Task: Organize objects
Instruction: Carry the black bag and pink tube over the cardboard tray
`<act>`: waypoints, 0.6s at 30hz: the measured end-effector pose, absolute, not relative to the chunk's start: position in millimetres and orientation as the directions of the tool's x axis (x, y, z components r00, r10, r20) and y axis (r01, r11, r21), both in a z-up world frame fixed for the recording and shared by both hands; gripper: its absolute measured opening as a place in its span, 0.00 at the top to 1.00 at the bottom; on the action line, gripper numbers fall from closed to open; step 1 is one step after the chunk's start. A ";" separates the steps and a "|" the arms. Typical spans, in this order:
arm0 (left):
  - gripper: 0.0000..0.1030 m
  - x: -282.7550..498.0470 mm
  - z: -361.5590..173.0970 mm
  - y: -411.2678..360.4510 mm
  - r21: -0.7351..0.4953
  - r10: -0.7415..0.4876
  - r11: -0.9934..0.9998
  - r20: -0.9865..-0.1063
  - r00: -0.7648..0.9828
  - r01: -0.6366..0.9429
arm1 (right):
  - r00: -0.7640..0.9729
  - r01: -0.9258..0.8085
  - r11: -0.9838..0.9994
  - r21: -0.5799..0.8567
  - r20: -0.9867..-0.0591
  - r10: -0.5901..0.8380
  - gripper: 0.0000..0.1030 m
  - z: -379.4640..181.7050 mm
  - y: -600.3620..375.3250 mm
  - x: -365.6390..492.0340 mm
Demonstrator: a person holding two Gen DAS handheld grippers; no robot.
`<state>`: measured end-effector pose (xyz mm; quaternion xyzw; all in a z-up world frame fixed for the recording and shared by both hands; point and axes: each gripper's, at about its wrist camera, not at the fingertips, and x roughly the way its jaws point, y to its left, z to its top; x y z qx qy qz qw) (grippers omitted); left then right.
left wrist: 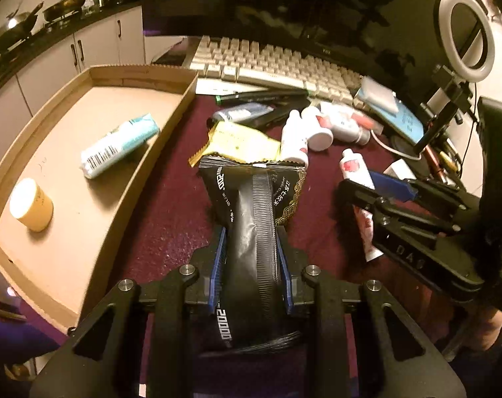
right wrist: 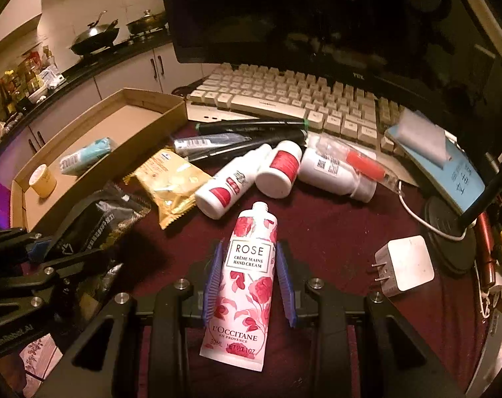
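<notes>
My left gripper [left wrist: 251, 232] is shut on a black snack packet [left wrist: 251, 199], whose crimped top edge sticks out past the blue pads, above the dark red cloth. My right gripper [right wrist: 250, 245] is shut on a pink rose hand cream tube [right wrist: 247, 285], cap end pointing away from me. The tube [left wrist: 353, 165] and that gripper also show at the right of the left wrist view. To the left lies a shallow cardboard tray [left wrist: 85, 225] holding a teal-and-white pack [left wrist: 118, 146] and a small yellow jar [left wrist: 32, 205].
Between the grippers and the keyboard [right wrist: 284, 93] lie a gold packet [right wrist: 171, 182], three white bottles [right wrist: 277, 165], dark pens [right wrist: 251, 126] and a small tube. A white charger [right wrist: 403, 268], a cable and a blue notebook [right wrist: 449, 165] sit right. A monitor [right wrist: 317, 16] stands behind.
</notes>
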<state>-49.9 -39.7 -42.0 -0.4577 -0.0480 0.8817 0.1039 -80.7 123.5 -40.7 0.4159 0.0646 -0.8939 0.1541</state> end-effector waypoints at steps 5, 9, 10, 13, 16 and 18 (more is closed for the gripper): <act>0.73 -48.6 -33.7 -44.8 -0.182 0.223 -0.975 -0.790 -0.572 -0.129 | -0.616 0.336 -0.942 0.011 -0.753 -0.229 0.69 -33.5 120.4 -77.5; 0.73 -51.4 -28.4 -51.7 -0.161 0.186 -0.982 -0.791 -0.583 -0.096 | -0.620 0.343 -0.939 0.013 -0.748 -0.237 0.69 -29.0 118.6 -76.6; 0.73 -52.1 -27.1 -54.2 -0.157 0.178 -0.984 -0.790 -0.586 -0.087 | -0.622 0.343 -0.939 0.016 -0.746 -0.240 0.69 -28.1 118.6 -76.8; 0.73 -52.2 -22.8 -61.6 -0.145 0.154 -0.987 -0.786 -0.598 -0.063 | -0.620 0.356 -0.934 0.019 -0.743 -0.251 0.69 -25.6 114.7 -77.7; 0.73 -51.3 -19.4 -67.1 -0.131 0.131 -0.990 -0.783 -0.607 -0.045 | -0.624 0.372 -0.928 0.018 -0.735 -0.264 0.69 -21.0 108.4 -77.4; 0.73 -50.8 -17.0 -69.9 -0.124 0.121 -0.992 -0.781 -0.613 -0.039 | -0.627 0.382 -0.924 0.019 -0.729 -0.274 0.69 -17.5 103.1 -76.5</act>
